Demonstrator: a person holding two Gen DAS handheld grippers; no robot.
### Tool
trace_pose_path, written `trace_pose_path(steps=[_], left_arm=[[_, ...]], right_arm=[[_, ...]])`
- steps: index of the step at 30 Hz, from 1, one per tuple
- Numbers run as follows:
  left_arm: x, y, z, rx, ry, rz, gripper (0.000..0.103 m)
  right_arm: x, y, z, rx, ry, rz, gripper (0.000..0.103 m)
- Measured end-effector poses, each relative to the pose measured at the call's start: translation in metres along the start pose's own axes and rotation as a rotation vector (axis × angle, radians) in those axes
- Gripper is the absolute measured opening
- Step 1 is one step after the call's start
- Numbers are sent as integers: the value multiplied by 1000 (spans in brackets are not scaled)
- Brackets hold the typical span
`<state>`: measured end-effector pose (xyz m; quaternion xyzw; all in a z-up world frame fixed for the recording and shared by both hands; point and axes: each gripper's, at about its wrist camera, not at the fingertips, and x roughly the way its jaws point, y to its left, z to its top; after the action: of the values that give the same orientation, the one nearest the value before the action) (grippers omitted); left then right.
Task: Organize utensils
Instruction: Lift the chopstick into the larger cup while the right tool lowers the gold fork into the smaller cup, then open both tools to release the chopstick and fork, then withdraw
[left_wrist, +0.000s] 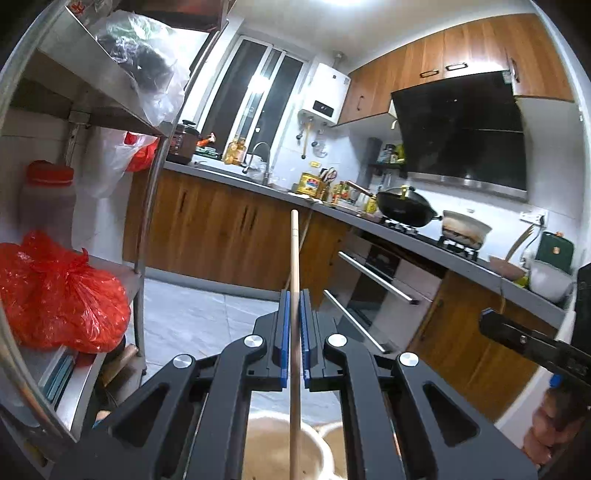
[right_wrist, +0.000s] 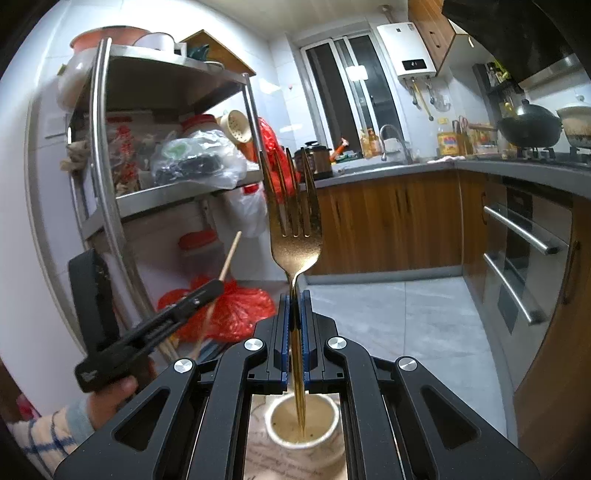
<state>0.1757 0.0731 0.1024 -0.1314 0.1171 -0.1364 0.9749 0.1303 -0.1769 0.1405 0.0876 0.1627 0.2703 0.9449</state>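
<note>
My left gripper (left_wrist: 294, 297) is shut on a wooden chopstick (left_wrist: 294, 251) that sticks out forward and runs back between the blue pads over a pale cup (left_wrist: 284, 448) below. In the right wrist view my right gripper (right_wrist: 294, 297) is shut on the handle of a gold fork (right_wrist: 295, 229), tines up; the handle's end hangs over a white cup (right_wrist: 303, 419). The left gripper (right_wrist: 218, 286) with its chopstick (right_wrist: 231, 254) shows at the left there, held by a hand (right_wrist: 110, 397). The right gripper (left_wrist: 487, 319) shows at the right edge of the left wrist view.
A steel shelf rack (right_wrist: 99, 147) with red bags (left_wrist: 55, 291) and jars stands on the left. Wooden cabinets (right_wrist: 388, 221), a counter with a sink tap (left_wrist: 258, 155), a black wok (left_wrist: 404, 206) and a white pot (left_wrist: 465, 225) run along the far and right sides. Grey tiled floor (right_wrist: 406, 314) lies between.
</note>
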Motion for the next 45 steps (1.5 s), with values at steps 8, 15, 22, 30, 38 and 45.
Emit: trace_pose_path(steps=[8, 15, 22, 30, 38, 45], left_arm=[[22, 2, -20, 70, 13, 71, 5], [18, 2, -43, 122, 54, 82, 5], [13, -2, -64, 173, 96, 88, 5], [11, 1, -71, 168, 122, 102, 5], [0, 2, -63, 168, 88, 132, 53], [-13, 8, -57, 144, 70, 147, 63]], right_arm=[[42, -22, -29, 65, 70, -23, 6], [64, -34, -56, 109, 155, -42, 6], [70, -34, -71, 105, 196, -66, 6], [74, -32, -76, 75, 217, -81, 6], [75, -32, -75, 73, 219, -89, 7], [75, -36, -75, 79, 221, -110, 20]])
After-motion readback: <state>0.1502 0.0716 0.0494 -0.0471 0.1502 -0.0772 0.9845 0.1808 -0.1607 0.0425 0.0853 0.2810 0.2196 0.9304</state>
